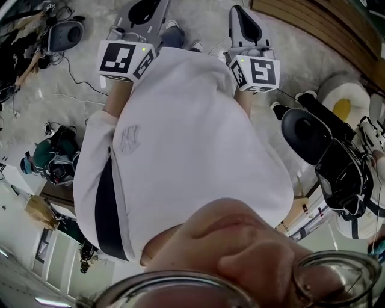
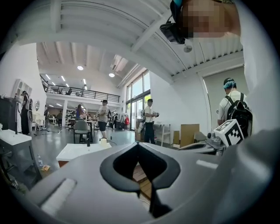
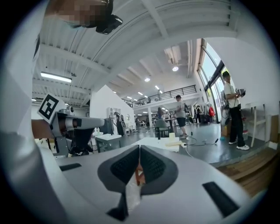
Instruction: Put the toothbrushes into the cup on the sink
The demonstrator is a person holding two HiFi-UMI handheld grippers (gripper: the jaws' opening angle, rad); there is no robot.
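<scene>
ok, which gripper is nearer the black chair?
Right. The right gripper sits on the same side as the black chair; the left gripper is across the person's torso from it.

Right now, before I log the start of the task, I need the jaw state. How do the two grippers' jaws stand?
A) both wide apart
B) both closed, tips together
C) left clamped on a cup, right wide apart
B: in each gripper's own view, the jaw tips of the left gripper and of the right gripper meet.
</scene>
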